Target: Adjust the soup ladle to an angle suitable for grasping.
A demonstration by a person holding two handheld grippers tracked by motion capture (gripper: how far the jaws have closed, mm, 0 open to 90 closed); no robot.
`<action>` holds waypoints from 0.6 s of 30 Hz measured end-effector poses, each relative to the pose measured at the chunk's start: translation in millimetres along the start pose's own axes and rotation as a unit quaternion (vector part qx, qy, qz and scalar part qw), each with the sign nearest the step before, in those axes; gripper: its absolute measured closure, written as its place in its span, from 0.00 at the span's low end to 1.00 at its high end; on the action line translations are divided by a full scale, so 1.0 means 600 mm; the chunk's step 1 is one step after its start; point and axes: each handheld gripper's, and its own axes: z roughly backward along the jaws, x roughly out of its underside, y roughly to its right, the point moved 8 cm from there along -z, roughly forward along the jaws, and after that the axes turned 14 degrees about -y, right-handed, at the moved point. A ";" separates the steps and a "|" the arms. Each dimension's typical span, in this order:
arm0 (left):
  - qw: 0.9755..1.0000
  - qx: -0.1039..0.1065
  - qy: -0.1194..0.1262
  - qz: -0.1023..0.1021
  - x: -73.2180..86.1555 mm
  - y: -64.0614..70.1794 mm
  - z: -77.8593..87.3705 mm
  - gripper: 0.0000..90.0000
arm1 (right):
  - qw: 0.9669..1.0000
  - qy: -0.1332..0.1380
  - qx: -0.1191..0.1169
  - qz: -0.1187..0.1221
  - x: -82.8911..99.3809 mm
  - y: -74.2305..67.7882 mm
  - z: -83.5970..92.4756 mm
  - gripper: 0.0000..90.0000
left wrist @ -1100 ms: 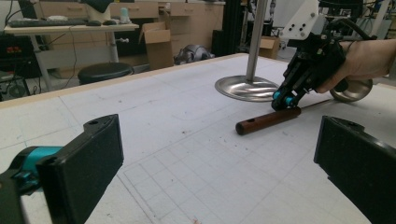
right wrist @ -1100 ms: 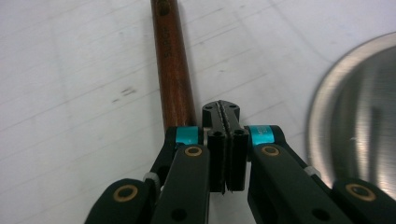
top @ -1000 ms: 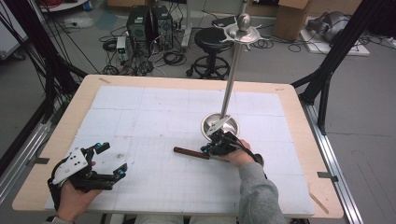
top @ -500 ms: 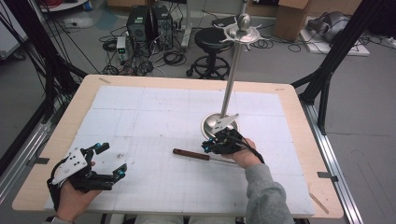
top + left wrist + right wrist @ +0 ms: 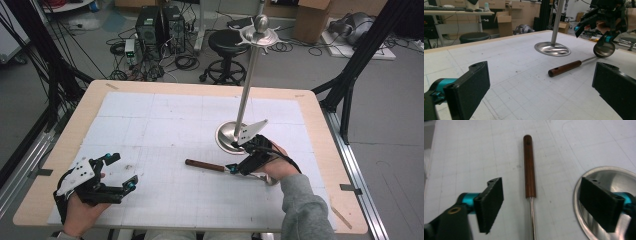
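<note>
The surface [image 5: 150, 115] carried a metal stand [image 5: 235, 136] and, beside it, a ladle [image 5: 205, 165]. The right claw [image 5: 234, 169] hung above its shaft, jaws just opened, gripping nothing; the left claw [image 5: 123, 172] gaped empty, well apart.

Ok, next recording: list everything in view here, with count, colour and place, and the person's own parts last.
Ladle: one, brown wooden handle, thin metal shaft, steel bowl; flat on the mat right of centre, handle end pointing left in the high view.
Stand: one, silver pole on a round base, hooks at the top; upright just behind the ladle.
Mat: one, white with a grid; covers most of the table.
Table: one, light wood.
Stool: one, black; on the floor behind the table.
Cardboard boxes: brown, count unclear; floor at the back.
Left gripper: black with teal, jaws open, near left of the table.
Right gripper: black with teal, jaws just opened, above the ladle's shaft, not gripping it.
</note>
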 end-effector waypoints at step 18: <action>0.999 0.023 0.004 0.033 0.003 0.003 0.009 0.02 | 0.997 -0.071 0.004 0.006 0.041 0.011 -0.022 0.12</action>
